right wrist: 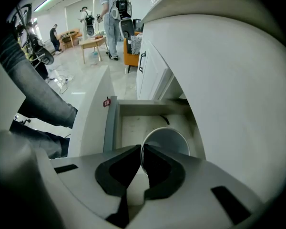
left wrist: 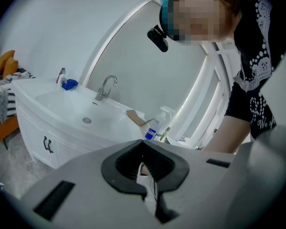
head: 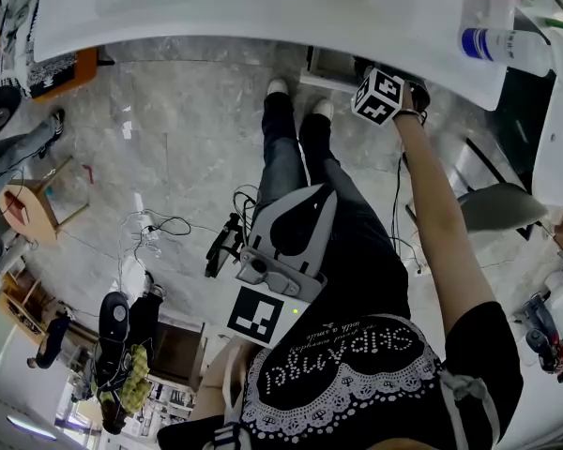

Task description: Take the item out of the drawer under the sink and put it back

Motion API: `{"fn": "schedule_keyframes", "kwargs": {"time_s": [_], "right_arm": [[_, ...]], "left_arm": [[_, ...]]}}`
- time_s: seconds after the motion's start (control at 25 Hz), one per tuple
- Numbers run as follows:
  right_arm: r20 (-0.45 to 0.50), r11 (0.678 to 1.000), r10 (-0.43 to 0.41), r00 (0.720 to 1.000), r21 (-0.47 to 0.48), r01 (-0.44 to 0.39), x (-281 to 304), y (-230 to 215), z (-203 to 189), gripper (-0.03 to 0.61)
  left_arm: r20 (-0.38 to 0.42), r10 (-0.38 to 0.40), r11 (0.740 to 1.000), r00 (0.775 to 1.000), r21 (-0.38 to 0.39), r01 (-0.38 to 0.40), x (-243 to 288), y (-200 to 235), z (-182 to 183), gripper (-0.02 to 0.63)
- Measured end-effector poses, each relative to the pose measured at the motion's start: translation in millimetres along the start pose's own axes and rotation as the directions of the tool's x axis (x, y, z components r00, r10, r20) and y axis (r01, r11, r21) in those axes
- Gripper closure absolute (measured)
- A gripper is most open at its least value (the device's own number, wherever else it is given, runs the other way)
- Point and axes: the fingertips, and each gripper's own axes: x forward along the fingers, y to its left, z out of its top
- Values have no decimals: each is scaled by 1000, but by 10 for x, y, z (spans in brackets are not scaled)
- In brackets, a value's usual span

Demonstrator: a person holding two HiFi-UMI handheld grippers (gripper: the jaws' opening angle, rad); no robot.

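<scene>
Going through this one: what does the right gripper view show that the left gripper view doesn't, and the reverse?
Only the right gripper view shows the open drawer and a white cup, its rim pinched by the right gripper. Only the left gripper view shows the basin top with its faucet, a spray bottle and the left gripper, shut on nothing. Both show the white sink cabinet.

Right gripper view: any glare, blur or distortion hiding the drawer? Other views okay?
Right gripper view: heavy fisheye bend, black corners; drawer evenly lit, white cup sharp, no glare. Left gripper view: same dark corners, a mosaic patch up top, faucet clear. Head view: sink top washed out to near-plain white, floor sharp.
</scene>
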Motion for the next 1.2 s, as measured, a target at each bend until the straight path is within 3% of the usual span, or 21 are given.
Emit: {"fn": "schedule_keyframes", "kwargs": {"time_s": [0.24, 0.48, 0.72, 0.92, 1.12, 1.2], "right_arm": [[-62, 999, 45, 997, 31, -43, 83, 7, -67, 549], [12, 997, 61, 998, 39, -62, -1, 25, 0, 546], [47, 995, 63, 997, 74, -67, -122, -7, 40, 483], [64, 996, 22, 998, 83, -27, -207, 0, 69, 483], [135, 988, -30, 990, 155, 9, -350, 3, 134, 487], [168, 983, -58, 984, 182, 27, -430, -17, 163, 529]], "left_arm": [[0, -2, 1000, 1000, -4, 2, -11, 3, -16, 611], [6, -3, 1000, 1000, -9, 3, -16, 13, -3, 611], [15, -4, 1000, 1000, -12, 5, -13, 11, 16, 611], [21, -10, 1000, 1000, -10, 10, -16, -1, 28, 611], [31, -15, 1000, 999, 0, 15, -17, -20, 39, 611], [35, -19, 1000, 999, 6, 19, -18, -33, 54, 611]]}}
